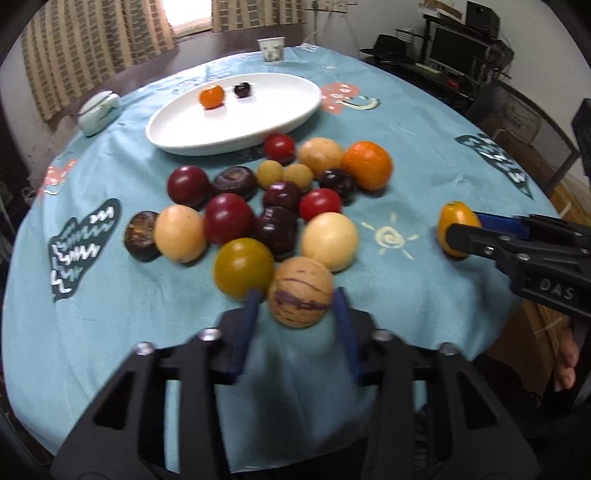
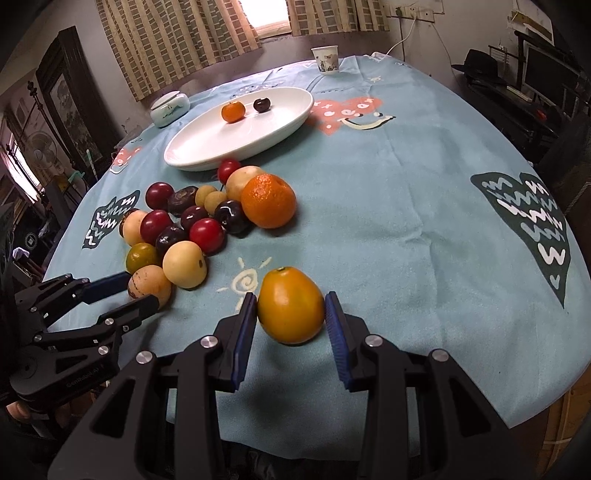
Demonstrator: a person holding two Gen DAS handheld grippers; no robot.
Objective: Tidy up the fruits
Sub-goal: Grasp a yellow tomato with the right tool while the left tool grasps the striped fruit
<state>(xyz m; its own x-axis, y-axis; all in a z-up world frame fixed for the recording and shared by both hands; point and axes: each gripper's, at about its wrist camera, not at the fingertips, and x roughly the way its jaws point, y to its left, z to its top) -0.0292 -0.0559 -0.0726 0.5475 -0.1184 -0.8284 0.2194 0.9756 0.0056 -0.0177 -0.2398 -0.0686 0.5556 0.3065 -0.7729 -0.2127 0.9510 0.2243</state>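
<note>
Near the front edge of the table, my left gripper (image 1: 297,299) has its blue fingers (image 1: 248,314) spread wide around a striped tan fruit (image 1: 300,291); I see a gap on the right side, and the left finger sits just beside it, so I cannot tell whether there is contact. That fruit lies at the near end of the fruit pile (image 1: 258,206), touching a yellow-green fruit (image 1: 243,267) on its left.

To the right, my right gripper (image 2: 291,312) brackets a yellow-orange fruit (image 2: 290,306). Its left finger (image 2: 245,321) is touching or nearly touching the skin, while a thin gap shows at the right finger, so the jaws are not fully closed on it. The fruit rests on the cloth just right of the sun drawing (image 2: 245,280), apart from the pile.

Farther back, a white oval plate (image 2: 207,147) holds a small orange fruit (image 2: 233,112) and a dark cherry-like fruit (image 2: 262,105), set apart from each other. A large orange (image 2: 268,201) sits at the pile's right edge.

A light blue tablecloth (image 2: 388,221) with heart and squiggle prints covers the table. A paper cup (image 2: 325,59) stands at the far edge and a small lidded ceramic jar (image 2: 170,109) at far left. Checked curtains (image 2: 177,33) frame a bright window, and a dark desk with a monitor (image 1: 456,48) stands at right.
</note>
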